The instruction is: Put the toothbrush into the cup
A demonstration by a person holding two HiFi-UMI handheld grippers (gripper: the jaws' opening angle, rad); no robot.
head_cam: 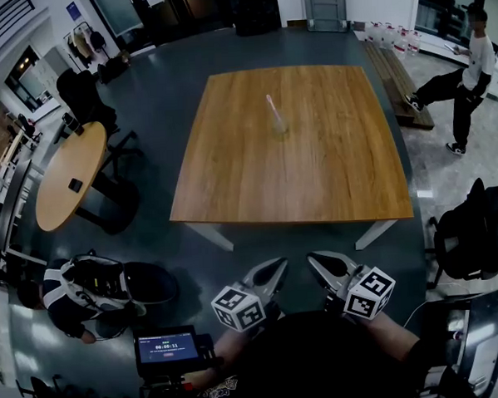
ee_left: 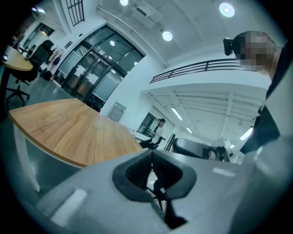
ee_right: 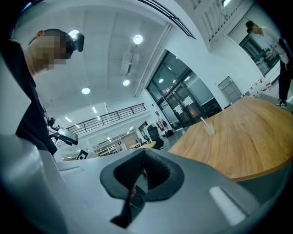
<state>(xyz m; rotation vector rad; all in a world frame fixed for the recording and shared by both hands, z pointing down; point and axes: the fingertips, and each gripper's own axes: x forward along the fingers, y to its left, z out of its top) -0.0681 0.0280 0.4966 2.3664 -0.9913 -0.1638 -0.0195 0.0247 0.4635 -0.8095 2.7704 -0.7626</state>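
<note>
A clear cup stands near the middle of the square wooden table, and a pale pink toothbrush leans inside it, head end up. The cup is small and far off in the left gripper view and in the right gripper view, where the toothbrush sticks out of it. My left gripper and right gripper are held close to the body, below the table's near edge and well short of the cup. Both have their jaws closed tip to tip with nothing between them, the left gripper and the right gripper alike.
A round wooden table with dark chairs stands at the left. A person with a backpack crouches at lower left beside a small screen. A black office chair is at the right, and another person stands by a bench at the back.
</note>
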